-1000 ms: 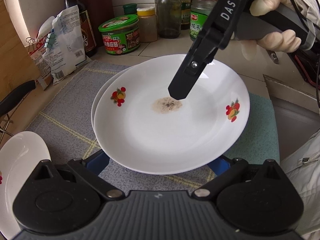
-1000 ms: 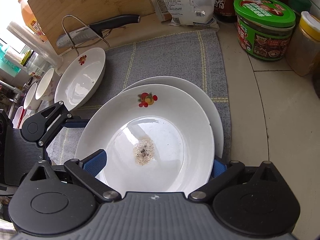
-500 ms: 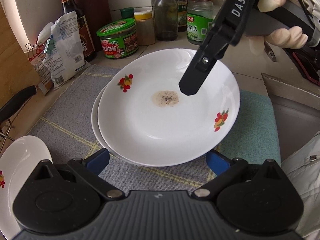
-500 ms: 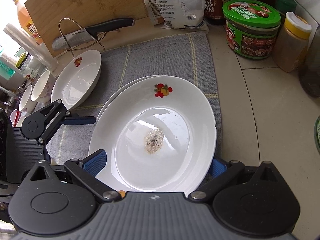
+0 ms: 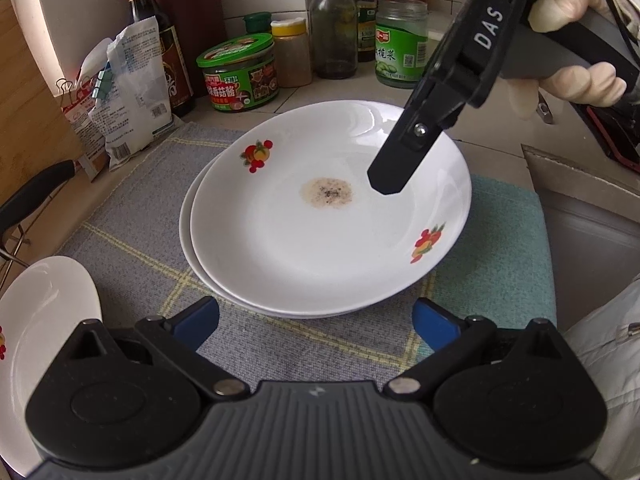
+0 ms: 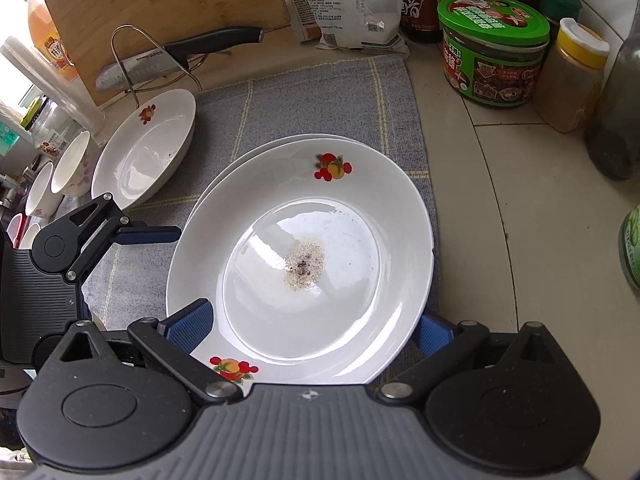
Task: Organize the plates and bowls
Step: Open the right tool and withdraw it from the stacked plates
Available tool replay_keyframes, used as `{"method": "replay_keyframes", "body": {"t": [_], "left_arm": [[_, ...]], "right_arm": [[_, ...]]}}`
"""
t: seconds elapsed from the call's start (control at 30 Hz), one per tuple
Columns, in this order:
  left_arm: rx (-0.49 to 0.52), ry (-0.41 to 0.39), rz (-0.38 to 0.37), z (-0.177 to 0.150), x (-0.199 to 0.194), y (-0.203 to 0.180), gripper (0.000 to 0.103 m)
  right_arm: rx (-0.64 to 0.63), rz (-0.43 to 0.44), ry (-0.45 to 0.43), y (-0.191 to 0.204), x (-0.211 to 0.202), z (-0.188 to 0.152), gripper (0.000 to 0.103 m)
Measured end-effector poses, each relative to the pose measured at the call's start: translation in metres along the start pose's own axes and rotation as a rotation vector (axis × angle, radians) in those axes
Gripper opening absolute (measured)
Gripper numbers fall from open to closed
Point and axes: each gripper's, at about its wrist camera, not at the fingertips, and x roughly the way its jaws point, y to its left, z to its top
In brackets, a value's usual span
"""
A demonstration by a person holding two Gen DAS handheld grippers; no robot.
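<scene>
**Top plate turned and slid over the lower one**

Since a second ago the top plate [image 5: 328,220] has rotated, its far fruit motif swinging toward the jars, and it now sits more squarely over the lower plate [image 5: 190,236], of which only a thin crescent shows at the left edge. Both lie on the grey checked mat [image 5: 132,224], the top one carrying a small patch of brown, peppery residue [image 5: 327,193] at its centre.

The right gripper [image 6: 310,330] has its blue fingers spread wide, one on each side of the top plate's near rim, closed on nothing. In the left wrist view one black finger [image 5: 390,174] of it hangs over the plate's far half, held by a gloved hand [image 5: 576,76].

The left gripper [image 5: 316,320] is likewise spread open, hovering just short of the plates' near edge without touching them.

A third plate [image 6: 146,146] lies at the mat's left side, with small bowls [image 6: 74,166] beyond it. A green-lidded jar [image 6: 494,50] stands on the tiled counter [image 6: 532,216].
</scene>
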Motion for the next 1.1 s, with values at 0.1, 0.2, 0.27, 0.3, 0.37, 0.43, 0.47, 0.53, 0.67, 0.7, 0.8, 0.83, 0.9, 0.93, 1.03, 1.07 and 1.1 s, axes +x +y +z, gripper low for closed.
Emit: {"method": "replay_keyframes", "body": {"t": [0.1,0.2,0.27,0.3,0.37,0.43,0.47,0.53,0.67,0.7,0.8,0.83,0.9,0.93,1.03,1.07,1.1], "left_arm": [[-0.002,-0.006,-0.001,0.001,-0.002,-0.001,0.102],[-0.008,-0.012,-0.004,0.003,-0.004,-0.001,0.102],[-0.017,-0.015,-0.007,0.003,-0.005,-0.001,0.102],[-0.020,-0.016,-0.009,0.003,-0.005,-0.001,0.102],[-0.028,-0.015,-0.010,0.004,-0.005,-0.002,0.102],[-0.035,-0.020,-0.013,0.004,-0.005,-0.002,0.102],[-0.038,-0.023,-0.012,0.004,-0.005,-0.002,0.102],[-0.043,-0.030,-0.010,0.004,-0.006,-0.002,0.102],[-0.065,-0.041,-0.002,0.004,-0.008,-0.001,0.102],[-0.071,-0.045,0.002,0.004,-0.008,-0.001,0.102],[-0.098,-0.061,0.010,0.003,-0.013,-0.001,0.102],[-0.108,-0.067,0.017,0.002,-0.015,-0.001,0.102],[-0.132,-0.077,0.028,0.000,-0.019,0.000,0.102],[-0.150,-0.084,0.037,-0.001,-0.021,0.001,0.102],[-0.201,-0.110,0.068,-0.005,-0.030,0.004,0.102],[-0.220,-0.120,0.085,-0.007,-0.035,0.005,0.102],[-0.239,-0.129,0.103,-0.009,-0.038,0.006,0.102]], "right_arm": [[-0.002,-0.002,0.002,0.001,0.000,-0.001,0.103],[-0.006,-0.005,0.005,0.001,0.000,-0.002,0.103],[-0.006,-0.010,0.011,0.001,0.001,-0.002,0.103],[-0.006,-0.012,0.013,0.001,0.001,-0.003,0.103],[-0.011,-0.015,0.014,0.001,0.001,-0.003,0.103],[-0.021,-0.023,0.013,0.003,0.000,-0.004,0.103],[-0.025,-0.027,0.011,0.004,-0.001,-0.004,0.103],[-0.037,-0.036,-0.003,0.006,-0.003,-0.005,0.103],[-0.101,-0.054,-0.052,0.015,-0.012,-0.005,0.103],[-0.120,-0.067,-0.058,0.018,-0.012,-0.005,0.103],[-0.182,-0.099,-0.066,0.030,-0.011,-0.007,0.103],[-0.199,-0.106,-0.065,0.033,-0.010,-0.008,0.103],[-0.232,-0.119,-0.070,0.039,-0.008,-0.011,0.103],[-0.249,-0.130,-0.074,0.043,-0.008,-0.013,0.103],[-0.299,-0.167,-0.100,0.053,-0.007,-0.017,0.103],[-0.310,-0.178,-0.109,0.056,-0.007,-0.018,0.103],[-0.320,-0.189,-0.122,0.060,-0.007,-0.019,0.103]]}}
